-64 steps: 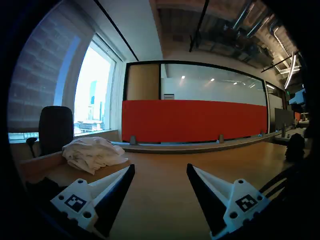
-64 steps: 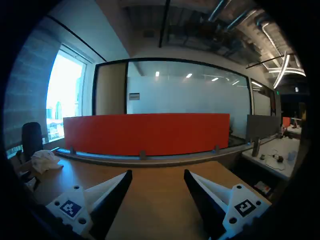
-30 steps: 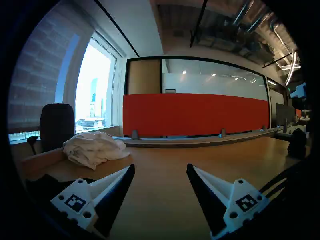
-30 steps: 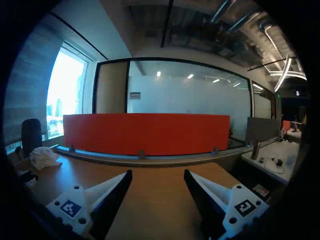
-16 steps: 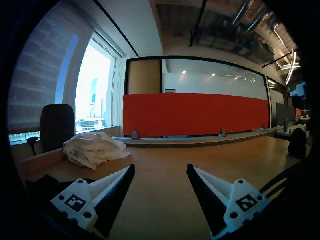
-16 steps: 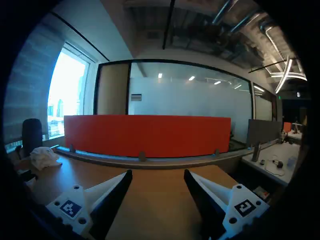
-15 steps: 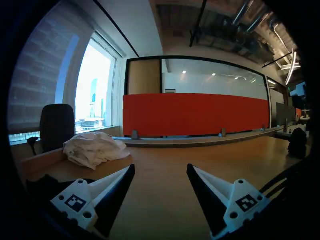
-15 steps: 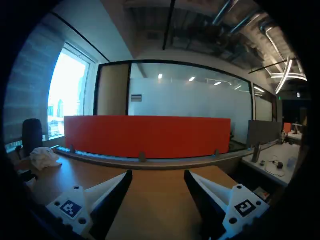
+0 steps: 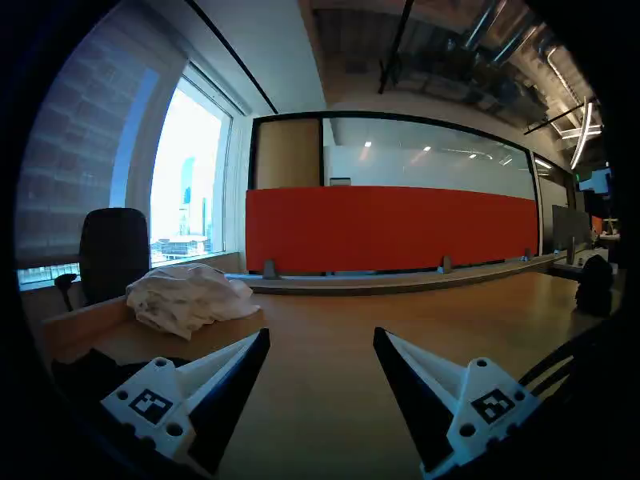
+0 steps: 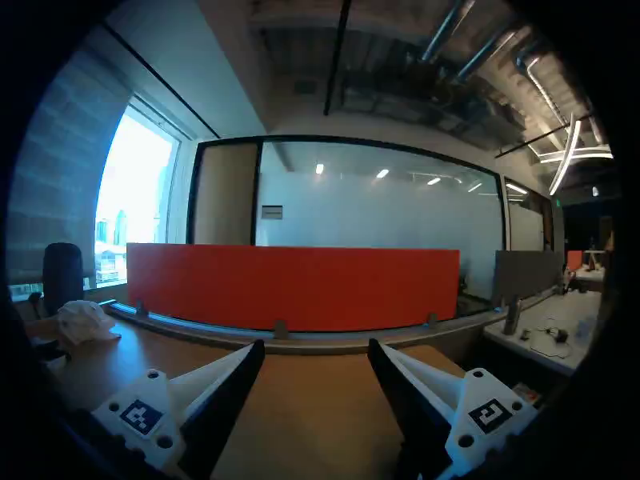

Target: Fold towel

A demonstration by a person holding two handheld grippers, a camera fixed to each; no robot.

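Observation:
A crumpled white towel [image 9: 188,298] lies in a heap on the wooden desk [image 9: 336,376], ahead and to the left of my left gripper [image 9: 320,340]. That gripper stands open, low over the desk, with nothing between its fingers. In the right gripper view the same towel [image 10: 84,321] is small and far off at the left edge. My right gripper [image 10: 316,352] is open too, with bare desk [image 10: 320,408] between its fingers.
A red divider panel [image 9: 388,228] runs along the desk's far edge. A black office chair [image 9: 110,254] stands behind the towel by the window. A dark object [image 9: 596,286] sits at the desk's right end. Another desk [image 10: 552,320] lies to the right.
The right gripper's view has tilted upward a little, so the divider and desk sit lower in it. The left gripper has hardly moved. Both stay open.

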